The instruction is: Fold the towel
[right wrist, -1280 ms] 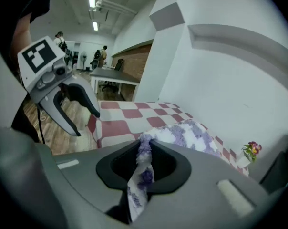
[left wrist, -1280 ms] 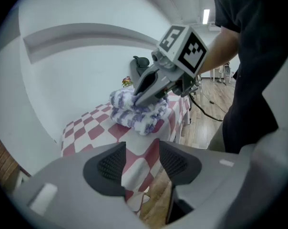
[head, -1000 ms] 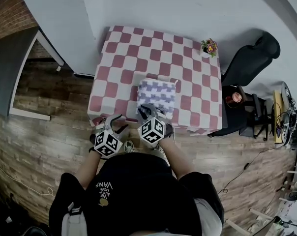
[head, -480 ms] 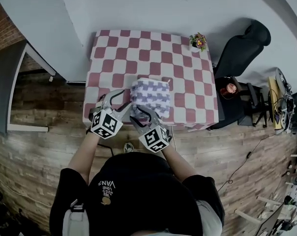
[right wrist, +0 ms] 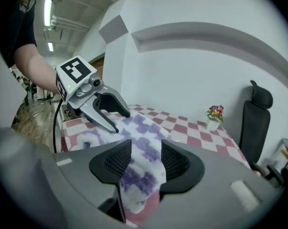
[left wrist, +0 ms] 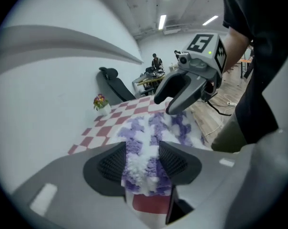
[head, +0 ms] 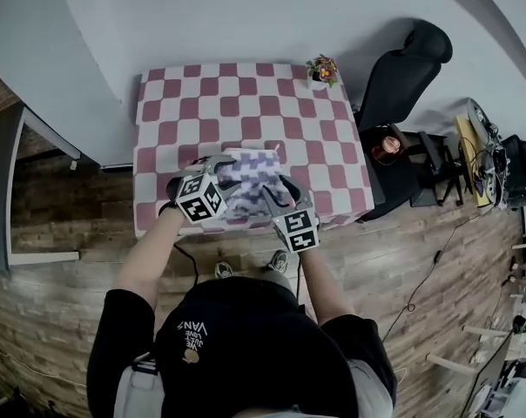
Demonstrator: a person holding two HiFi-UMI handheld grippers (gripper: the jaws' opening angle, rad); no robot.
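We are seeing the towel [head: 246, 181], a folded purple-and-white checked pad, lying on the table [head: 246, 94] toward its 6 o'clock edge, with its near end reaching almost to that edge

We are finding the left gripper [left wrist: 141, 163] at the towel's 9 o'clock side. In the left gripper view its jaws are standing part-way apart, and the towel's thick edge is filling the gap. Both pads are pressing on the pile, and a short end of fabric is poking out behind them

We are finding the right gripper [right wrist: 146, 163] at the towel's 4 o'clock corner. Its jaws have just been opening, and they are standing wide with the towel between them. The fabric is touching both pads, and a corner is hanging behind them over a red square

Each gripper is pointing across the towel toward the other

The table is wearing a red-and-white checked cloth [head: 176, 138]. A small flower pot [head: 321, 70] is standing at its 1 o'clock corner, well apart from the towel. A black chair [head: 402, 68] is standing just beside the table at 2 o'clock. A wooden floor [head: 63, 259] is running past the table at 6 and 9 o'clock, and a white wall [head: 246, 16] is closing it off at 12 o'clock
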